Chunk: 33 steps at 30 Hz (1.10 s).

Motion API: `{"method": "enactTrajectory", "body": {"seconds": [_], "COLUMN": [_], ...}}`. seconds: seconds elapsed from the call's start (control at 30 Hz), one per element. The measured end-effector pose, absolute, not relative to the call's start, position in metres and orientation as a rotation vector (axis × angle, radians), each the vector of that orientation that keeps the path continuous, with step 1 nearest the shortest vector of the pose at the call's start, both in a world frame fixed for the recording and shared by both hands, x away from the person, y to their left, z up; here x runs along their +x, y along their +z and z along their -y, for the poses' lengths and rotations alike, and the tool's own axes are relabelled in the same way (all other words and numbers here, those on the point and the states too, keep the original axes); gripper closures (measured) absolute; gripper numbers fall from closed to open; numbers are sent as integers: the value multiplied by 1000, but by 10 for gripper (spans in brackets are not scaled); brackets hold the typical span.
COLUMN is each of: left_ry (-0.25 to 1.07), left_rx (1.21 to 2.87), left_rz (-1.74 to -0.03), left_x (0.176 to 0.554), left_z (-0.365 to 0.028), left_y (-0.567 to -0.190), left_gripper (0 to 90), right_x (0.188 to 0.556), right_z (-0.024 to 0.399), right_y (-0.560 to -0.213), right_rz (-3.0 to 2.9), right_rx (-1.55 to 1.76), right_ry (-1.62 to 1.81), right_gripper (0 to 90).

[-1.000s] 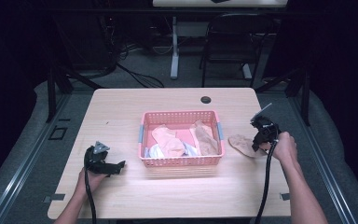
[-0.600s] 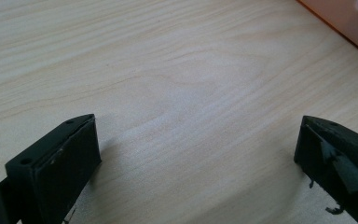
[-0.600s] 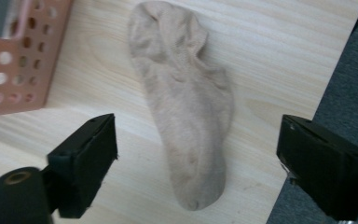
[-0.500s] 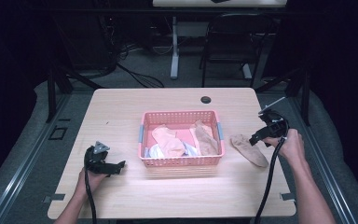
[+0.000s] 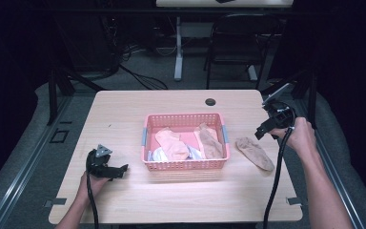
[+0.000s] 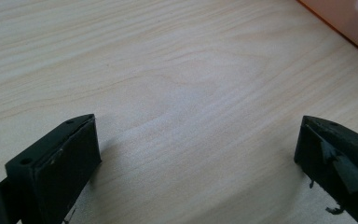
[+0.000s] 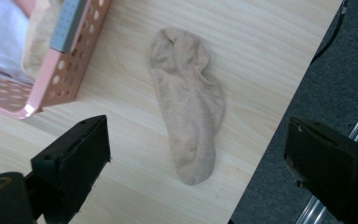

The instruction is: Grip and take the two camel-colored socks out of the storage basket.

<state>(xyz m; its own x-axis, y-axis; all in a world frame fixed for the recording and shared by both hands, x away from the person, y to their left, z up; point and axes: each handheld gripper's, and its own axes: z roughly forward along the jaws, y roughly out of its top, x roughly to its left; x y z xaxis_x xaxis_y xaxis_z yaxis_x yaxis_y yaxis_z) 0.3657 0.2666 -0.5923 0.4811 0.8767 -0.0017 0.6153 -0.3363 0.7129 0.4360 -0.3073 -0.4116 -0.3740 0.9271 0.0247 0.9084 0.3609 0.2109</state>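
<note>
Pale wooden table (image 5: pixel 124 119), dark room behind. Right gripper (image 5: pixel 266 128) raised at right of frame, jaws just opened wide, nothing between. Beige sock (image 5: pixel 254 152) flat below it, just right of pink basket (image 5: pixel 186 164). Left gripper (image 5: pixel 116 171) lower left, wide, empty.

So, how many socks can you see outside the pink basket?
1. A beige sock lies flat on the table, to the right of the basket. More cloth items lie inside the basket, and they may hide others beneath them.
</note>
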Motion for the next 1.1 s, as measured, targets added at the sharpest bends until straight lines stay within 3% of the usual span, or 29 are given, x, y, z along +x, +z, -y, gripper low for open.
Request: {"method": "enactTrajectory", "body": {"seconds": [1.1], "left_ry": [511], "left_rx": [2073], "left_rz": [-1225], "left_x": [365], "left_z": [-267], "left_y": [-592], "left_gripper": [0], "right_x": [447], "right_z": [235], "right_y": [-380], "right_rz": [-2598], "right_rx": [1475], "right_ry": [350], "right_gripper": [74]}}
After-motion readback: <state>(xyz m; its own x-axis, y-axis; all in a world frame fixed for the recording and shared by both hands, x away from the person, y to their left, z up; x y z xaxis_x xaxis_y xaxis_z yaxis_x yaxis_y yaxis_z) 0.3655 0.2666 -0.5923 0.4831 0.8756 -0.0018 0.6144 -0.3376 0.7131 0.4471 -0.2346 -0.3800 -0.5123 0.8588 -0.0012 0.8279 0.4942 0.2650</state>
